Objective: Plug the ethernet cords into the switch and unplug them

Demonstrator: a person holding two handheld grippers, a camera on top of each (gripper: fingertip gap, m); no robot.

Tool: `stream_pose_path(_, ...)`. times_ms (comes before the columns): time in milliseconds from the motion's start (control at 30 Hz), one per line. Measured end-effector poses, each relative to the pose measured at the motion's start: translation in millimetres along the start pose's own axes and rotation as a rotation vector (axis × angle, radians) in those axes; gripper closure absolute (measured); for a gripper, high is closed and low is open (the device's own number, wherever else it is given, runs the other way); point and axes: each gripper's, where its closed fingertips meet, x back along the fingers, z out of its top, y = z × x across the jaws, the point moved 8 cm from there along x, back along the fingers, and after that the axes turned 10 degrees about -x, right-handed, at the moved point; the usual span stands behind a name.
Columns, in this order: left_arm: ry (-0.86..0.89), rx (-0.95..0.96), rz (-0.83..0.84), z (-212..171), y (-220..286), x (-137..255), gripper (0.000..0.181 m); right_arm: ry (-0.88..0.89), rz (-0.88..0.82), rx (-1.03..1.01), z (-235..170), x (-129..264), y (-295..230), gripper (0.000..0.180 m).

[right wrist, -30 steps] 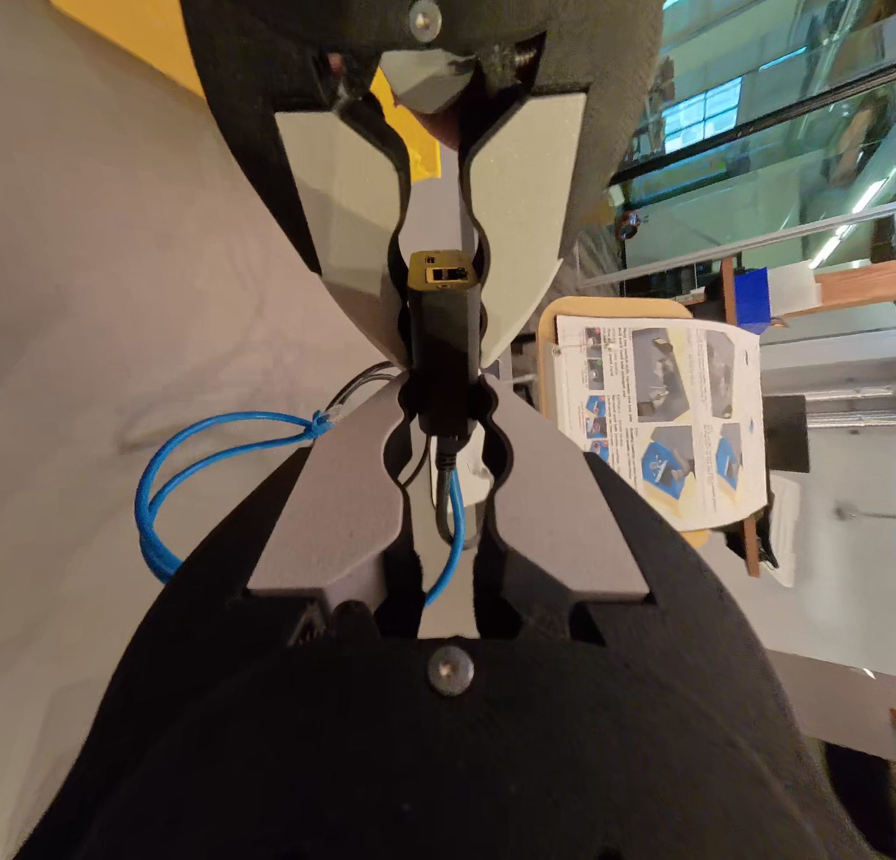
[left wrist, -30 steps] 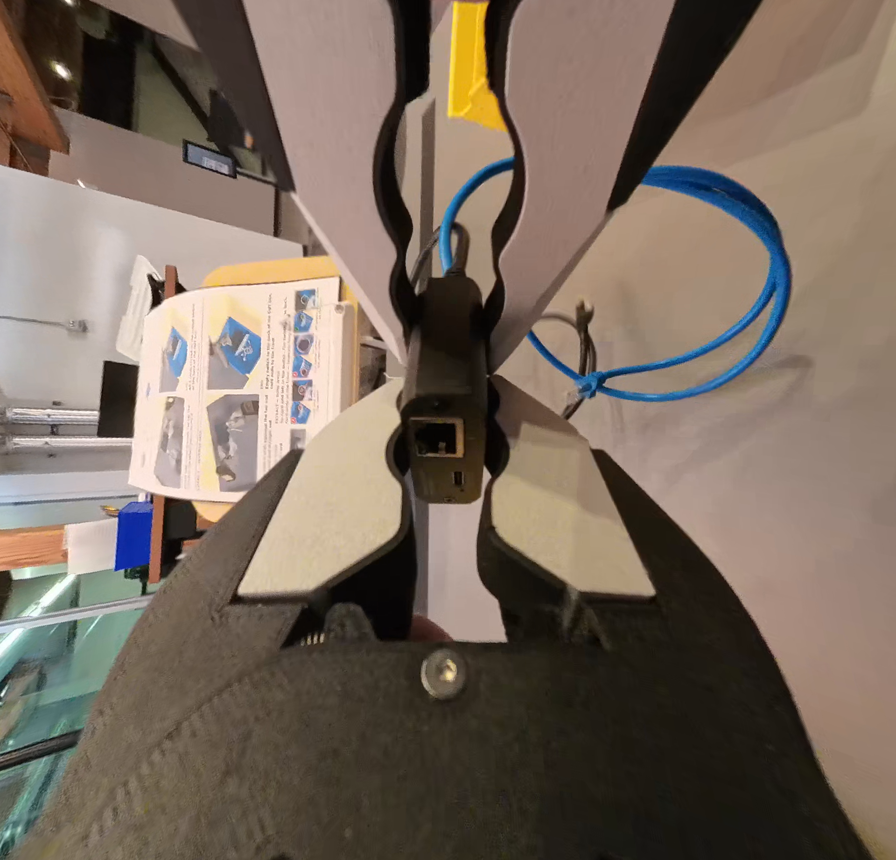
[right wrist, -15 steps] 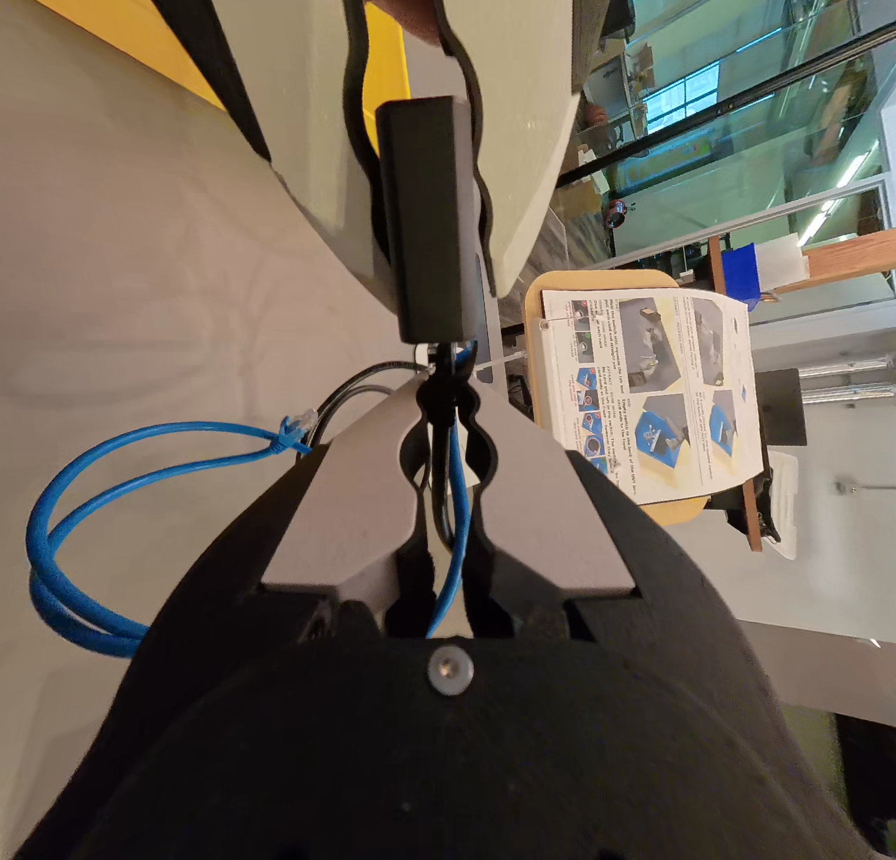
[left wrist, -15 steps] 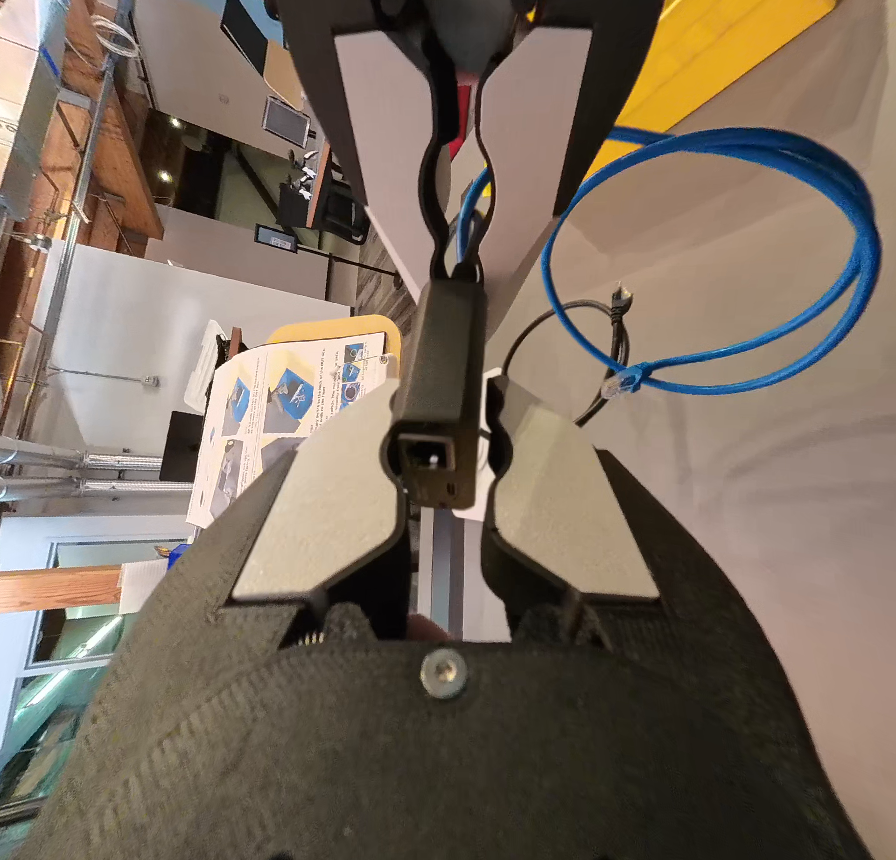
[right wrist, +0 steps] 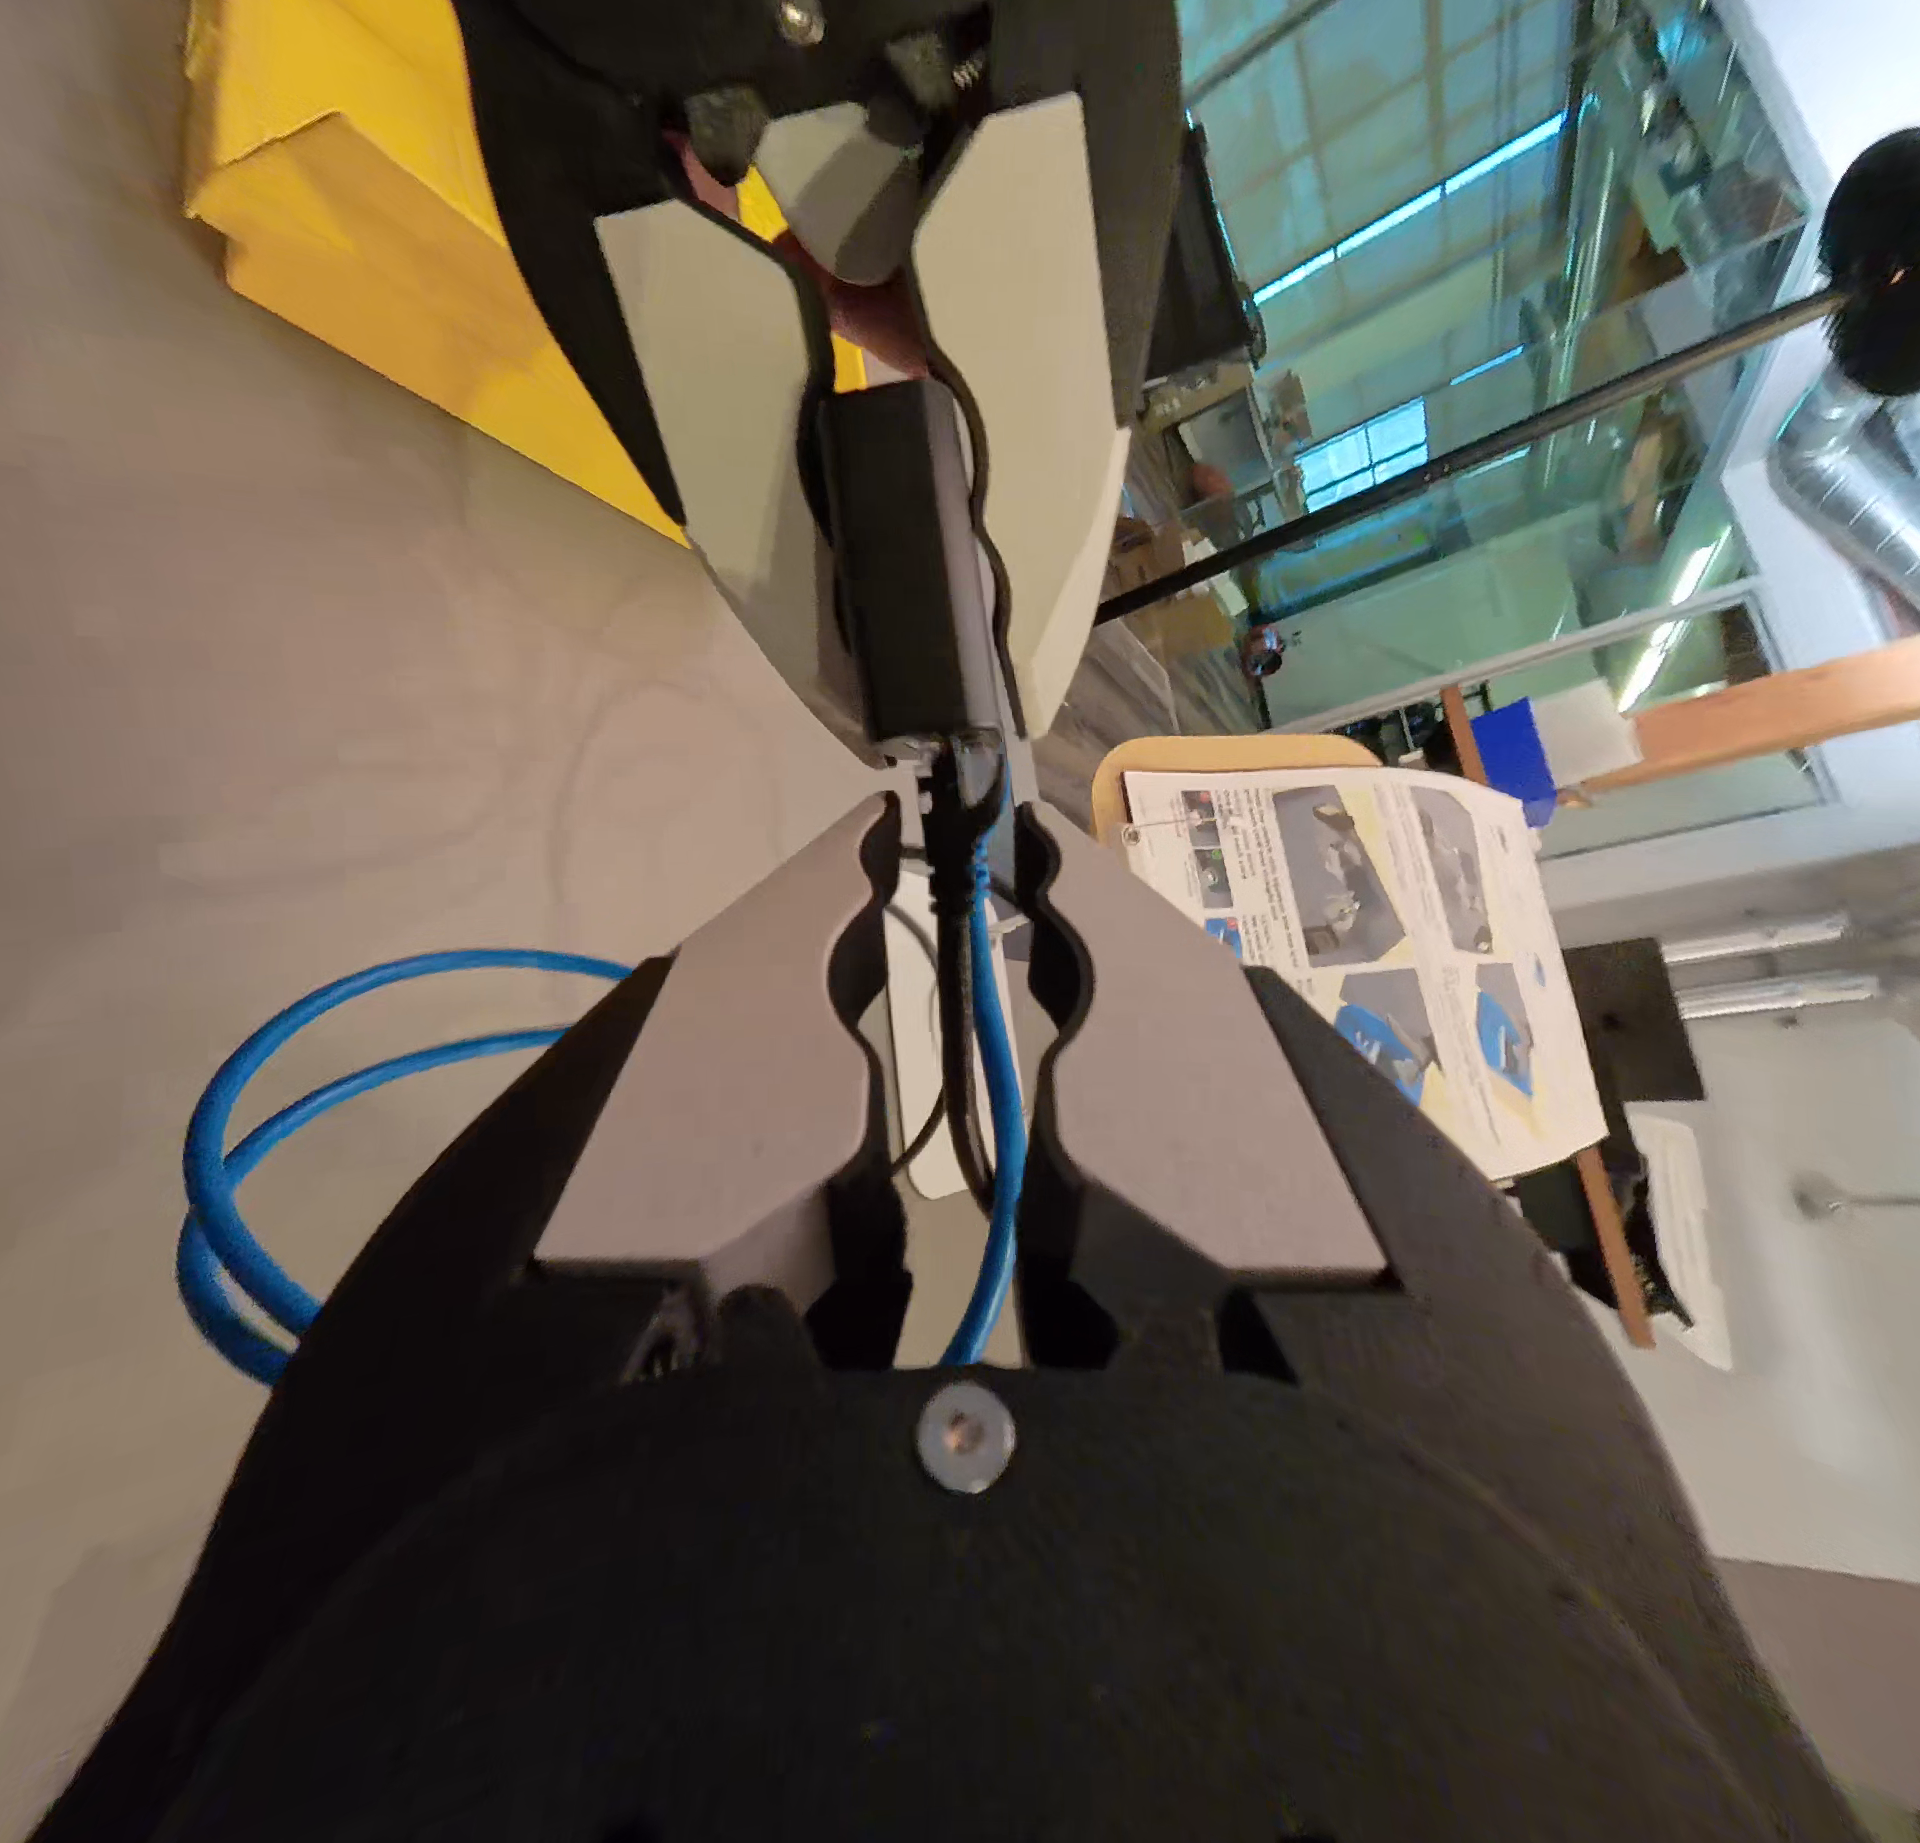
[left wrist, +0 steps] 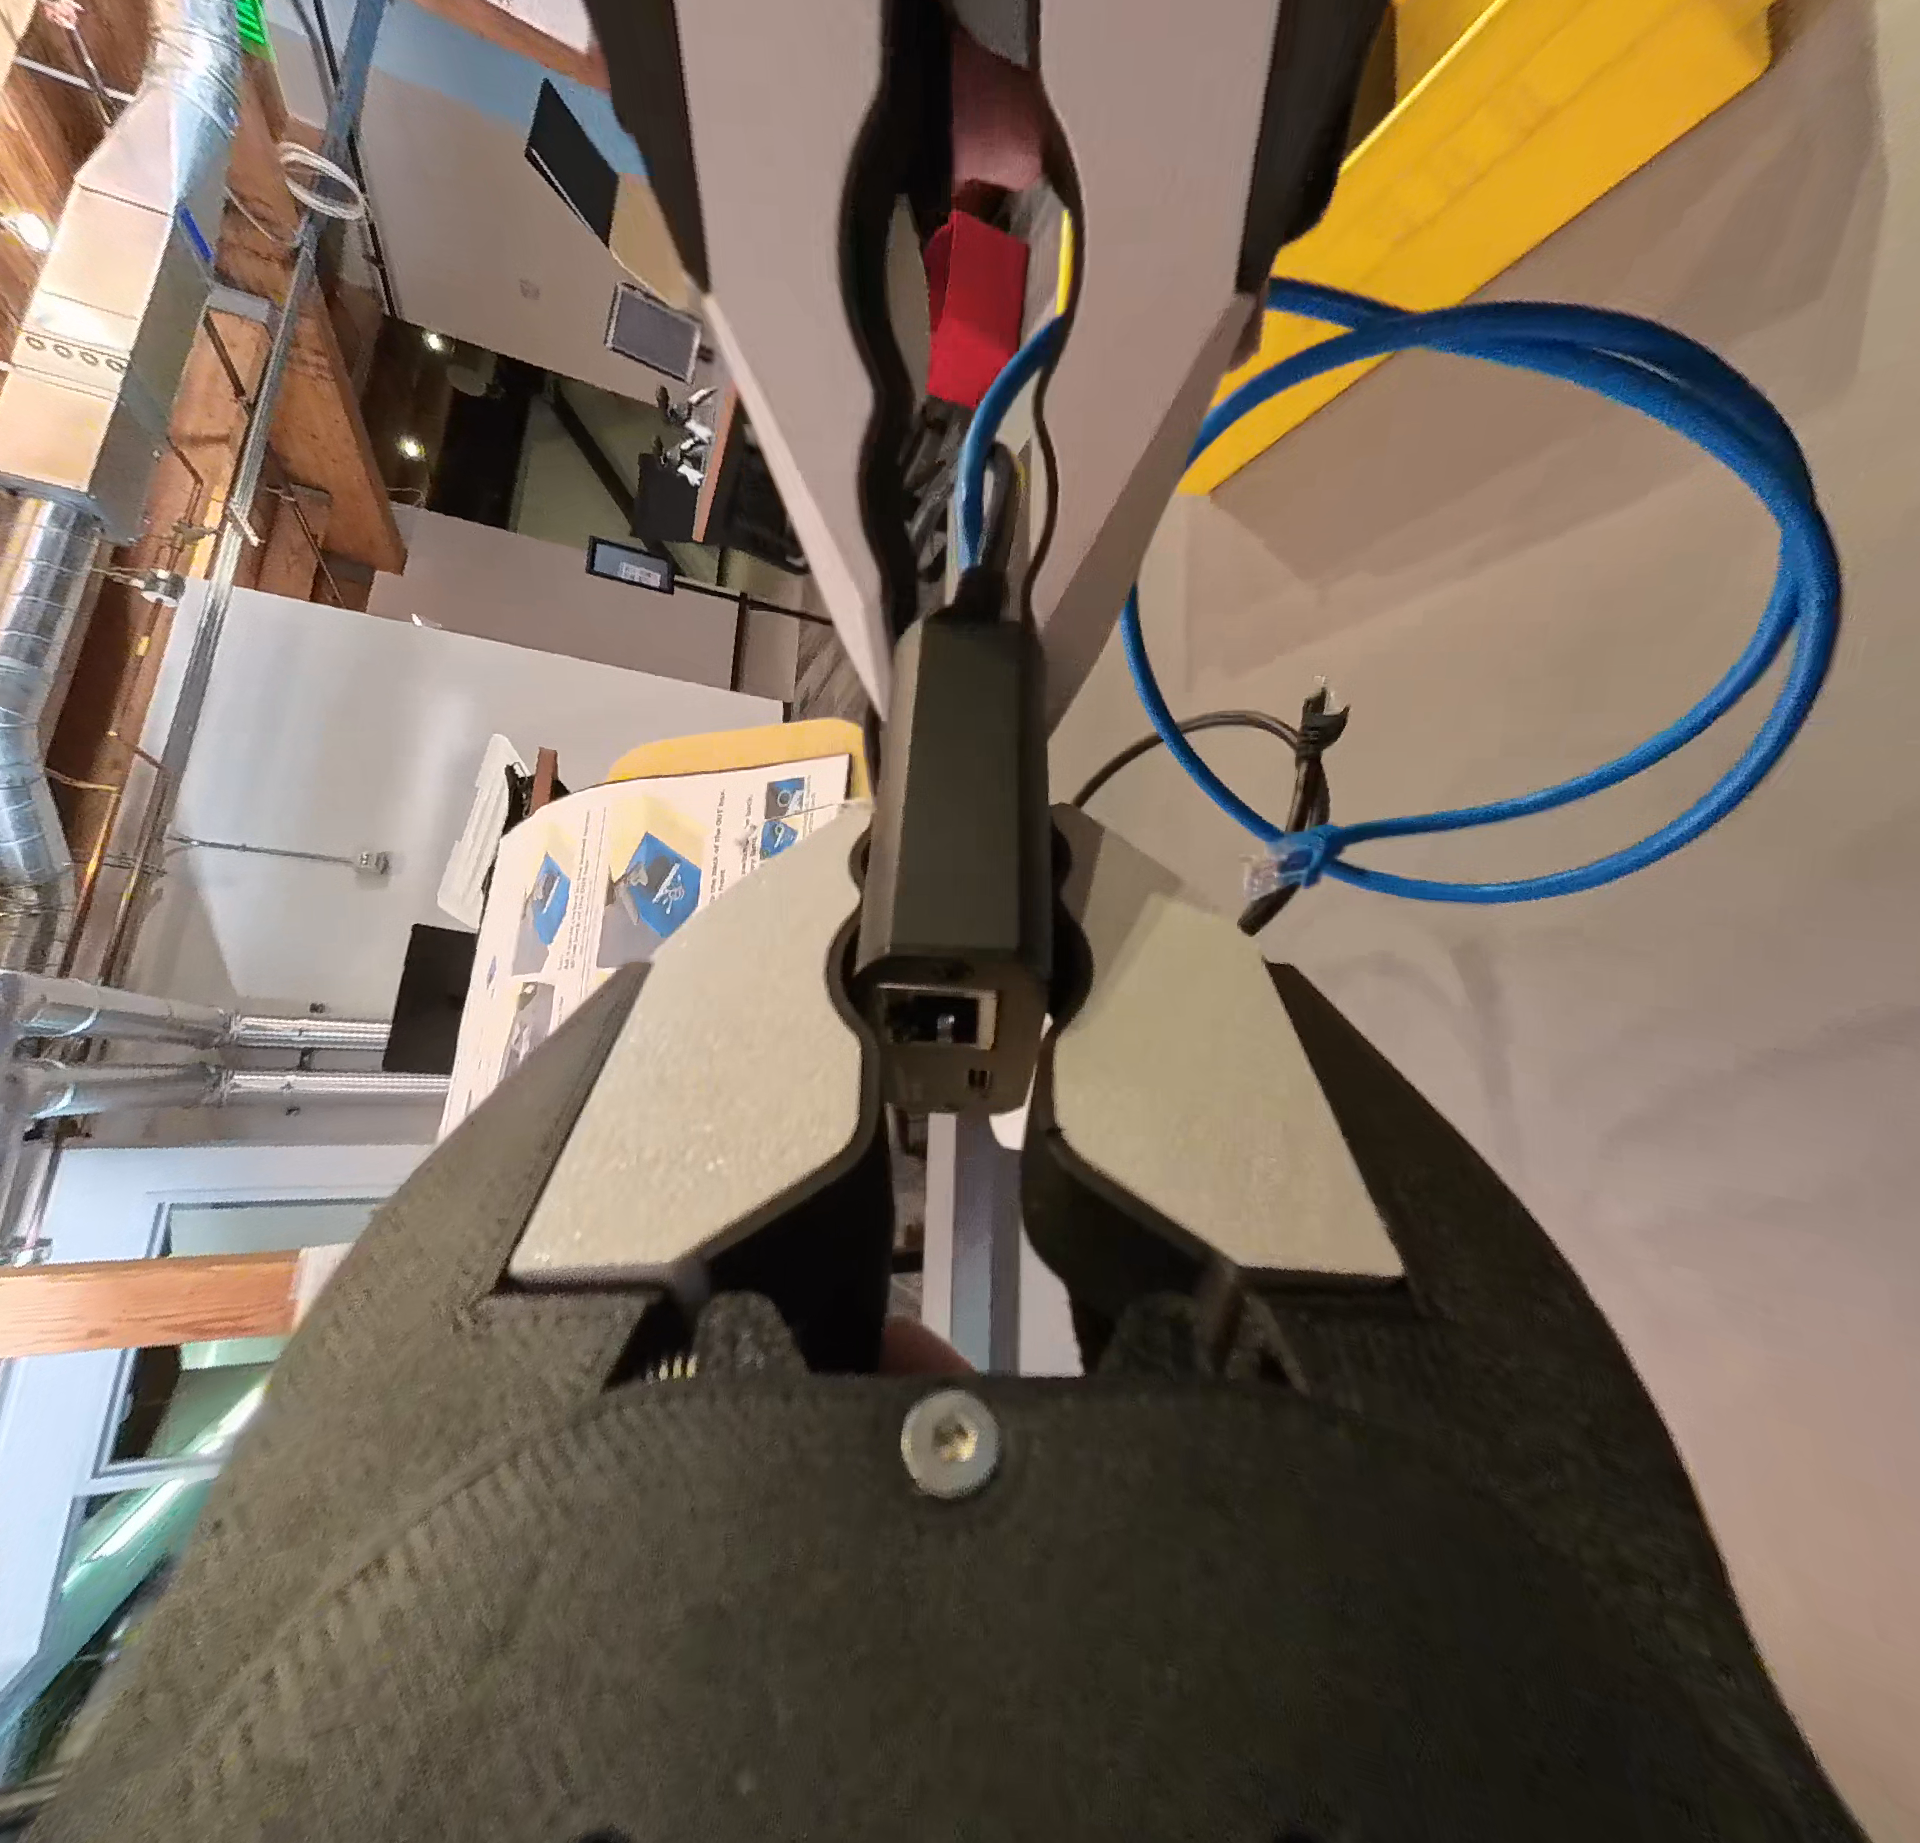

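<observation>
The left gripper [left wrist: 956, 962] still pinches the switch [left wrist: 961, 858], while the right gripper [right wrist: 951, 806], clamped on cords [right wrist: 966, 920] half a second ago, now stands spread.

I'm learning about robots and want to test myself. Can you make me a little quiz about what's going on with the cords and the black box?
1. True or false: the left gripper is shut on the black switch.
2. What colour is the ethernet cord looped on the table? A) red B) blue C) green
3. Fill in: the port on the switch end facing the left wrist camera is ____ (empty or filled).

Key: 1 true; 2 B; 3 empty.
</observation>
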Motion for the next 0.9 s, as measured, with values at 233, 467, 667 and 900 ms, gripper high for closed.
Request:
stream_pose_path(233, -0.003, 0.069, -0.041, -3, 1, -4, 0.154, -0.066, -0.04, 0.058, 1, -3, -3, 0.168)
stream_pose_path(467, 0.035, 0.162, -0.134, 0, 1, -3, 0.143, -0.099, -0.067, 0.088, -1, -8, -7, 0.168)
stream_pose_path(667, 0.185, 0.634, -0.275, -16, -15, -2, 0.086, -0.09, -0.109, 0.092, -6, -6, -5, 0.169)
stream_pose_path(900, 0.338, 0.948, -0.457, -12, -3, -18, 0.095, -0.066, -0.137, 0.143, -5, -7, -11, 0.168)
